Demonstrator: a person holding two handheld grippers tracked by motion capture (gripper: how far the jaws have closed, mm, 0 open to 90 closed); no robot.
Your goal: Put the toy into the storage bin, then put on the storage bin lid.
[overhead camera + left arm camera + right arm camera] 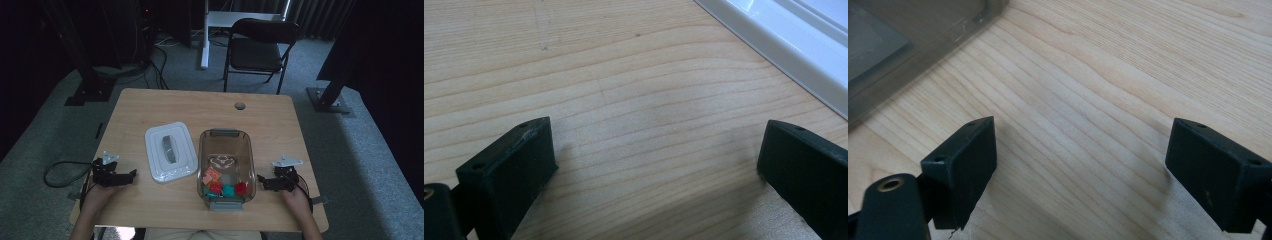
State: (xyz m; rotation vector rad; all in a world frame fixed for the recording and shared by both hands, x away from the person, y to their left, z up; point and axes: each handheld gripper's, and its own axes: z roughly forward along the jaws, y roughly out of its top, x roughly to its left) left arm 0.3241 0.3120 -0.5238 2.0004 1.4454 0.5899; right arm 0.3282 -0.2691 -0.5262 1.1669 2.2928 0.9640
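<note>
A clear plastic box (pixel 226 137) stands at the middle of the wooden table (pixel 150 110), with red, teal and orange small pieces (pixel 223 187) at its near end. Its white lid (pixel 170 150) lies flat just left of it. My left gripper (pixel 131 176) rests on the table left of the lid, jaws wide open over bare wood (pixel 654 165); the lid's rim (pixel 774 55) crosses the top right of the left gripper view. My right gripper (pixel 260 181) sits just right of the box, open and empty (pixel 1080 165), with the box wall (pixel 913 45) at upper left.
A black folding chair (pixel 257 47) and a white table leg (pixel 204 40) stand beyond the far edge. A cable hole (pixel 240 106) marks the tabletop's far side. A black cable (pixel 62 172) loops on the carpet at left. Dark stand bases flank the table.
</note>
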